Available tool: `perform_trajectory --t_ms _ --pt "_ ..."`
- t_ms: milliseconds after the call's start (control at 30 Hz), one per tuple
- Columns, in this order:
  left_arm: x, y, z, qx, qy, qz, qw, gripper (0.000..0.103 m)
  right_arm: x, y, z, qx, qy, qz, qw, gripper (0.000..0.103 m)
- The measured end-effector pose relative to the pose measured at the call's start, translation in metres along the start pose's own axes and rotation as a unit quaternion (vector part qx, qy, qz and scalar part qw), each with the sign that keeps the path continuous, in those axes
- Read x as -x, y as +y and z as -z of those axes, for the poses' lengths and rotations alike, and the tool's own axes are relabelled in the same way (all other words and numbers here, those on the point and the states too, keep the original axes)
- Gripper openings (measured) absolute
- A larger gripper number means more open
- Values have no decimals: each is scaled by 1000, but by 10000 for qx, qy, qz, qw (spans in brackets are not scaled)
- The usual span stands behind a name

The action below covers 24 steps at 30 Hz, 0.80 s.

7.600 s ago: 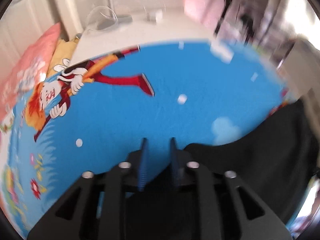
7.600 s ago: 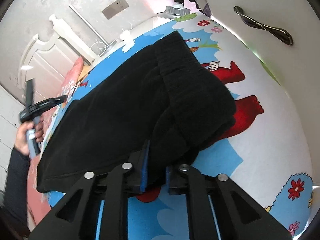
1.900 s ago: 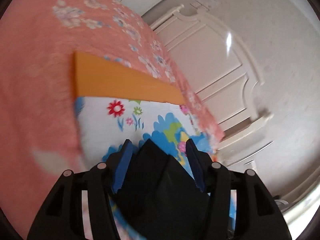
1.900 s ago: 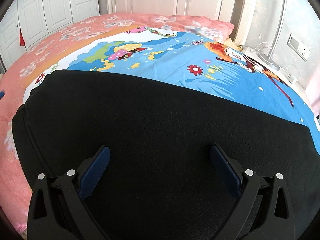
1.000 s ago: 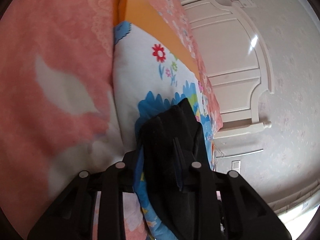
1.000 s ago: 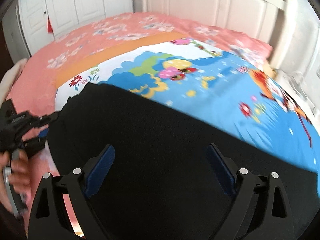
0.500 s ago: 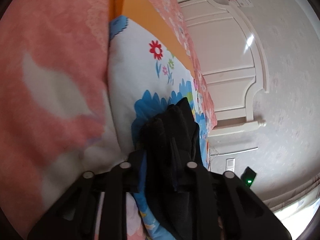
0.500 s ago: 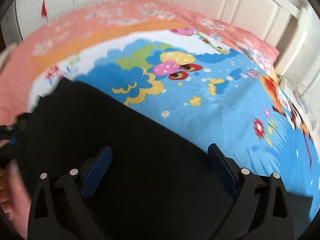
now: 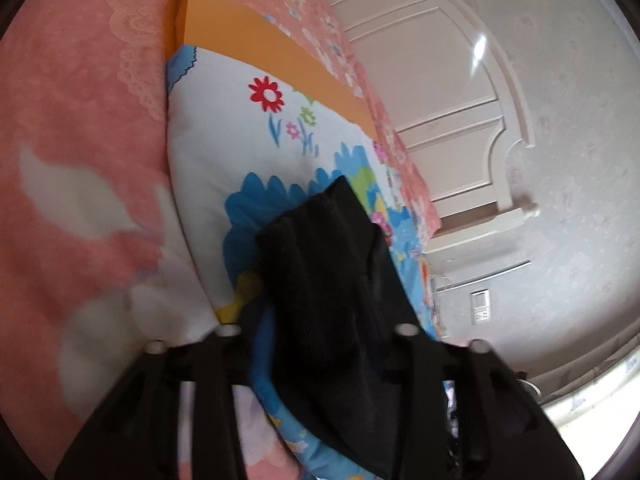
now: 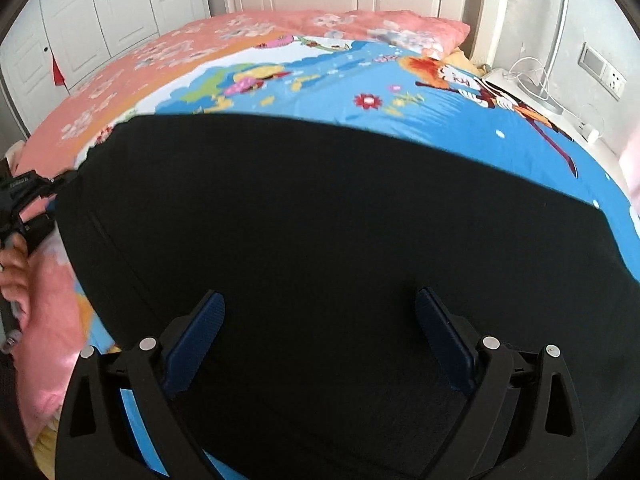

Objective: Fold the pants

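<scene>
Black pants cover the cartoon sheet; a pink quilt lies beside. Left gripper opening slightly, cloth still pinched; right gripper wide open above them.

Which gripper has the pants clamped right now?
The left gripper: black pants bunched between its narrow, slightly opening jaws. The right gripper hovers wide open above them.

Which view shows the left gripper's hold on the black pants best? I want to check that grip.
The left wrist view: the pants bunch up between the left gripper, whose jaws are opening slightly. The right wrist view shows that gripper only small at the left edge, at the pants' corner, fingers unclear.
</scene>
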<state>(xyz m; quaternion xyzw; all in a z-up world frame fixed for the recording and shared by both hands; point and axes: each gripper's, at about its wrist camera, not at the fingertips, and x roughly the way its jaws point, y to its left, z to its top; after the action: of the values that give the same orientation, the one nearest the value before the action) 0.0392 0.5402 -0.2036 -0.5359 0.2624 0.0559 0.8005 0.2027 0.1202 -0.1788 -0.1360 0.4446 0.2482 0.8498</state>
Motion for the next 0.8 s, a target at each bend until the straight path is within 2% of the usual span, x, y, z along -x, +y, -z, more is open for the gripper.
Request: perform_trajectory --t_ms 100,333,533,600,633,667,700,733,767,800 --pt "2 1 0 -10 -29 -82 10000 12 0 4 2 91 -48 81 9999 94" --pt "13 -31 0 -525 -193 -420 9976 11 -3 4 4 78 -129 106 9998 96" --pt "19 -67 6 -1127 -299 -840 9896 11 -4 2 3 49 -106 57 9999 97" --pt "22 -81 9 -1371 -327 -1031 9846 11 -3 -1 1 -13 -49 -28 10000 97" --pt "23 -89 11 -1518 -352 -1141 9812 11 -1 -5 0 -99 8 -158 9998 97" --pt "24 -102 14 -1746 -384 -1317 9750 11 6 -16 -3 -322 60 -487 9983 97" --pt "24 -119 20 -2059 -435 -1536 9655 11 11 -27 -6 -593 74 -820 9948 97" --pt "25 -140 29 -2459 -512 -1755 9519 11 17 -43 -9 -987 88 -1276 9869 97" --pt "24 -155 36 -2742 -561 -1870 9416 11 22 -68 -12 -1581 95 -1962 9677 97" --pt "23 -178 51 -3212 -635 -2033 9228 11 24 -84 -13 -1969 93 -2391 9508 97"
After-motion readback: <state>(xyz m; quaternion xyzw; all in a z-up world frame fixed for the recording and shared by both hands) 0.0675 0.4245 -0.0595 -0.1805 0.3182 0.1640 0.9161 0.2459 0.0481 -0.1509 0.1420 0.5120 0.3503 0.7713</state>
